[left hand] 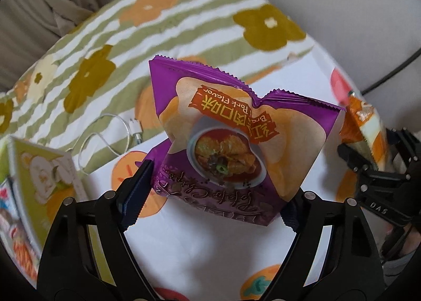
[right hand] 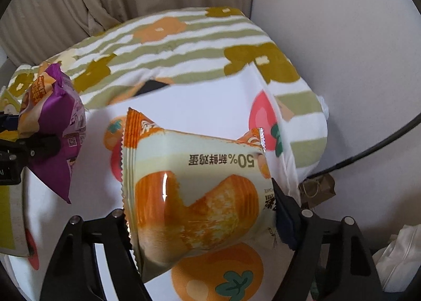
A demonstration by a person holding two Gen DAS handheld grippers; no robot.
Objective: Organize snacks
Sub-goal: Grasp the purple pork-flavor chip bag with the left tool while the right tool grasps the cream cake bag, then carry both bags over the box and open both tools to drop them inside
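Note:
My left gripper [left hand: 210, 195] is shut on a purple potato chip bag [left hand: 231, 137] and holds it above a white fruit-print cloth [left hand: 210, 248]. The same bag shows at the left of the right wrist view [right hand: 55, 127]. My right gripper [right hand: 205, 224] is shut on an orange and cream cake packet [right hand: 194, 190], lifted above the cloth. That packet and the right gripper appear at the right edge of the left wrist view [left hand: 368, 127].
A yellow-green snack box [left hand: 39, 185] stands at the left. A white charging cable [left hand: 110, 137] lies on a striped flower-print pillow [left hand: 158, 24]. Beige curtain and a wall are behind. A black cable [right hand: 368, 153] runs at the right.

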